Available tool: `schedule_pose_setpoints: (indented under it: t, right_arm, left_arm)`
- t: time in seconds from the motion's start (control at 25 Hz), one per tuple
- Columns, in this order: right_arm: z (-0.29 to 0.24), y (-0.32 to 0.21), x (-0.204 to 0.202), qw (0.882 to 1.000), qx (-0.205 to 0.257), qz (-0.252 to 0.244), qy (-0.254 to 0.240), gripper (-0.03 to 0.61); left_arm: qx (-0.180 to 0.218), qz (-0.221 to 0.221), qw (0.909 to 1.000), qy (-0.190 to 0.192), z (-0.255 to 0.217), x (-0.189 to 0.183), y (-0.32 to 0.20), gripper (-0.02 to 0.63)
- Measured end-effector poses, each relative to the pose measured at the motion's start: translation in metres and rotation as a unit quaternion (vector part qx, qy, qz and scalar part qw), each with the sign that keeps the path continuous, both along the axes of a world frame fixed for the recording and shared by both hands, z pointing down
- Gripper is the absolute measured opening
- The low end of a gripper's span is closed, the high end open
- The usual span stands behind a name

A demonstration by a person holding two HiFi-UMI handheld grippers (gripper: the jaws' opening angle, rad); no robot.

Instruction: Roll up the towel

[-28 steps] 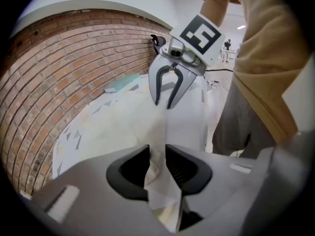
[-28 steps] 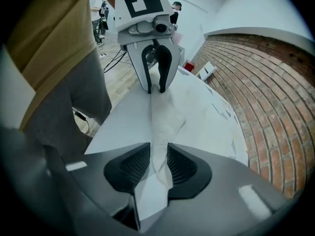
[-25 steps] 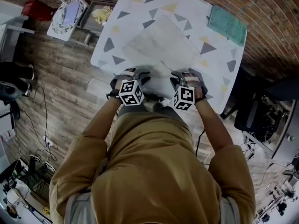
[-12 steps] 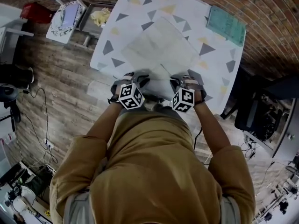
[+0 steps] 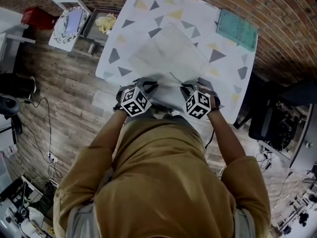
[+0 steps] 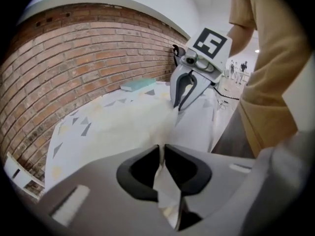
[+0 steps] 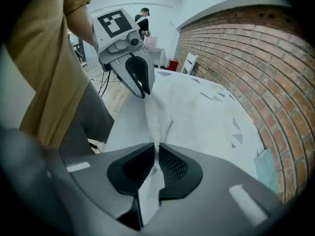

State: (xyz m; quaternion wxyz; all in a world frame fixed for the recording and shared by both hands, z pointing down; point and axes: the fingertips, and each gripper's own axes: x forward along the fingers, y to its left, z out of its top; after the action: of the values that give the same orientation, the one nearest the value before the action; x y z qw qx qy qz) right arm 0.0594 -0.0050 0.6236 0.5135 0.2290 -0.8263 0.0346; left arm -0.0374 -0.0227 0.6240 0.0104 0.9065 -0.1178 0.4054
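The white towel lies flat and askew in the middle of the tabletop, which wears a cloth of grey and yellow triangles. Its near edge, by the tabletop's near edge, is lifted and pinched at both ends. The left gripper is clamped on one end and the right gripper on the other, and the right jaws have just closed further on the fabric. Since a second ago both marker cubes have rolled and the hands have barely shifted. A teal mat sits at the far right corner. A metal tray and a white chair stand off the left edge.
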Motion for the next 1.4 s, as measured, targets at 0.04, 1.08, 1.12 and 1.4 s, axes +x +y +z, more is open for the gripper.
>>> schedule_pose_setpoints:
  t: [0.04, 1.08, 1.12, 1.4]
  right_arm:
    - [-0.002, -0.004, 0.001, 1.000, -0.005, 0.005, -0.003, 0.031]
    - [-0.010, -0.097, 0.011, 0.987, -0.143, 0.062, -0.041, 0.032]
    - [-0.009, -0.098, 0.012, 0.987, -0.143, 0.064, -0.041, 0.033]
    - [0.004, -0.104, 0.013, 0.992, -0.112, 0.063, -0.008, 0.034]
  left_arm:
    - [-0.011, -0.005, 0.9999, 0.007, -0.004, 0.000, -0.004, 0.097]
    - [-0.184, -0.058, 0.9797, 0.054, -0.005, 0.002, -0.091, 0.095]
    - [-0.182, -0.059, 0.9804, 0.049, -0.003, 0.003, -0.093, 0.095]
    - [-0.139, -0.057, 0.9886, 0.007, 0.009, 0.004, -0.102, 0.098]
